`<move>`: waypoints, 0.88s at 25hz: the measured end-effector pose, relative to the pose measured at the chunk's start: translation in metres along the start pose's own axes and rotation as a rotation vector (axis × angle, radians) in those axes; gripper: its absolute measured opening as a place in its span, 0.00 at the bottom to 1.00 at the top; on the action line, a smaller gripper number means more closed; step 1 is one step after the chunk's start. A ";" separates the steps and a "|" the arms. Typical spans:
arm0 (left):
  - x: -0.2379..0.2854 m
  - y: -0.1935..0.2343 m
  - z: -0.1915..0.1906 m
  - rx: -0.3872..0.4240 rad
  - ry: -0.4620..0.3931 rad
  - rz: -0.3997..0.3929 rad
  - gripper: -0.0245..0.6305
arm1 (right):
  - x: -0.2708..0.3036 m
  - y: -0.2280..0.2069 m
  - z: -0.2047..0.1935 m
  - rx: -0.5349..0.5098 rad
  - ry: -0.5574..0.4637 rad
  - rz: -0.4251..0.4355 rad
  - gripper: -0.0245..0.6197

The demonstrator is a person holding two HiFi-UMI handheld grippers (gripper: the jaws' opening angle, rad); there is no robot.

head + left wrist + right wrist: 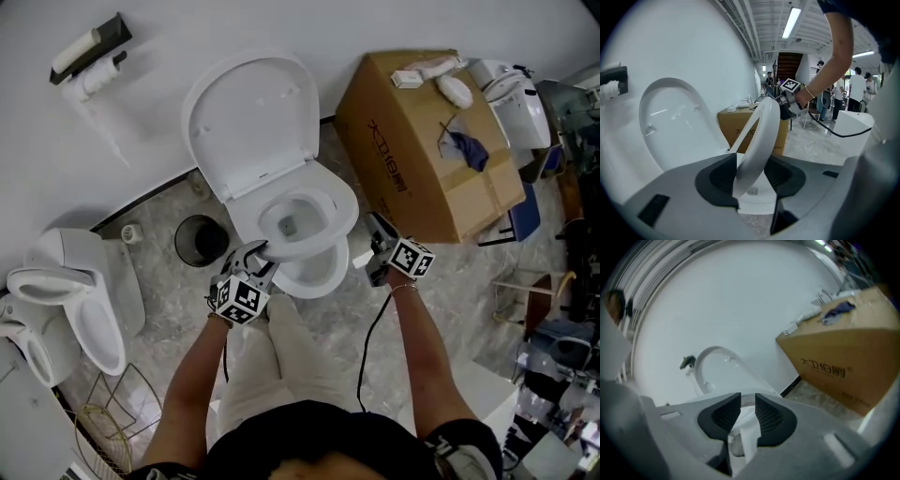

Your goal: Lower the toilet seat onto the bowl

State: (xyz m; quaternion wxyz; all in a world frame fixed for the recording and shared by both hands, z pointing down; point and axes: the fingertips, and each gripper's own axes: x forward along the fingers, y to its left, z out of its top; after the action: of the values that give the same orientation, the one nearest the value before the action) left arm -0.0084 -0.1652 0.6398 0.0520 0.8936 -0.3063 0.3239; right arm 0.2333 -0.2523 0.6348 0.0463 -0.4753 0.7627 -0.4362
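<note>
Left gripper (750, 182) jaws are clamping the toilet seat (764, 126), which is hanging tilted partway to the bowl (320, 277), while the nearly closed right gripper (747, 414) jaws are seemingly pinching its other edge.

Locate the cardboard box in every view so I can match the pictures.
Head view: cardboard box at upper right.
Left gripper view: cardboard box at centre, partly behind the toilet seat.
Right gripper view: cardboard box on the right side.
Shared landmark: the raised toilet lid, left of the box in all three.
</note>
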 end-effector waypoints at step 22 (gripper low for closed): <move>0.011 -0.046 -0.026 0.015 0.047 -0.049 0.35 | 0.019 0.036 -0.034 0.535 0.133 0.285 0.37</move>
State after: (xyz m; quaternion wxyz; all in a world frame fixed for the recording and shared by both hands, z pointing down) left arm 0.0107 -0.1262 0.6718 0.0605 0.8933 -0.2806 0.3457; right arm 0.1823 -0.2395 0.6370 0.1805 -0.3052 0.6811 -0.6406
